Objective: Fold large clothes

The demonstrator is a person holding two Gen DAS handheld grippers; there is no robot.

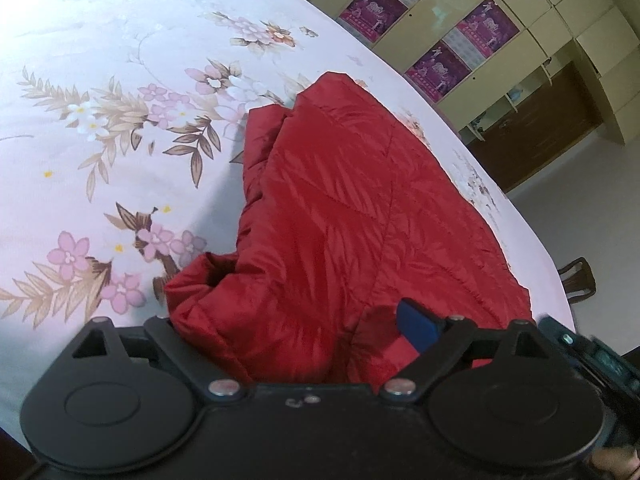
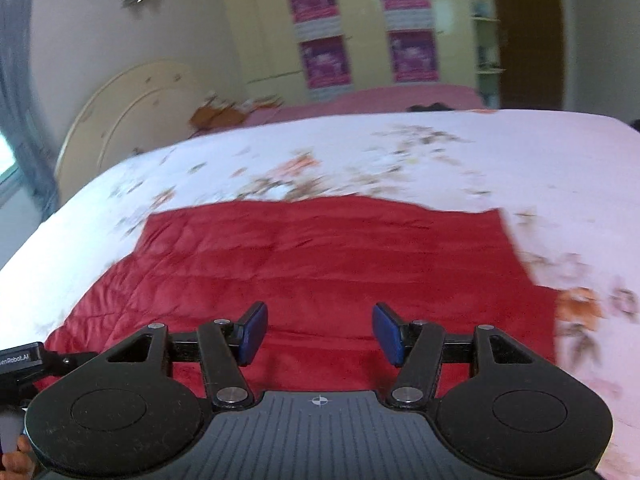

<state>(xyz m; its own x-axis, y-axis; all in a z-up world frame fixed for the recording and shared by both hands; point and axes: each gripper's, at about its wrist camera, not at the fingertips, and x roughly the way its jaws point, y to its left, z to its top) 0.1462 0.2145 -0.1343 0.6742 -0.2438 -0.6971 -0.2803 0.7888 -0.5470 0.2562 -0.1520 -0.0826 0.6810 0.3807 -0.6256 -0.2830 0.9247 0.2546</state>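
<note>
One red quilted jacket (image 1: 360, 216) lies on the bed (image 1: 100, 60), near the edge closest to me, on a floral sheet. In the right wrist view it spreads as one broad, roughly flat panel (image 2: 320, 256); in the left wrist view a bunched fold or sleeve end heaps up right against my left gripper (image 1: 304, 344). My guess: laid flat so its sides can be folded over.

Left jaws stand wide apart. Only one blue pad (image 1: 416, 328) shows; the other side is hidden behind red cloth. Fabric sits between them but I see no pinch.

Right gripper (image 2: 320, 334): jaws apart, two blue pads, nothing between, hovering over the near part of the jacket.

Beyond: wardrobe doors with four purple posters (image 2: 412, 56), one pale headboard (image 2: 132, 108), one dark door (image 2: 524, 32). Right view is motion-blurred.
</note>
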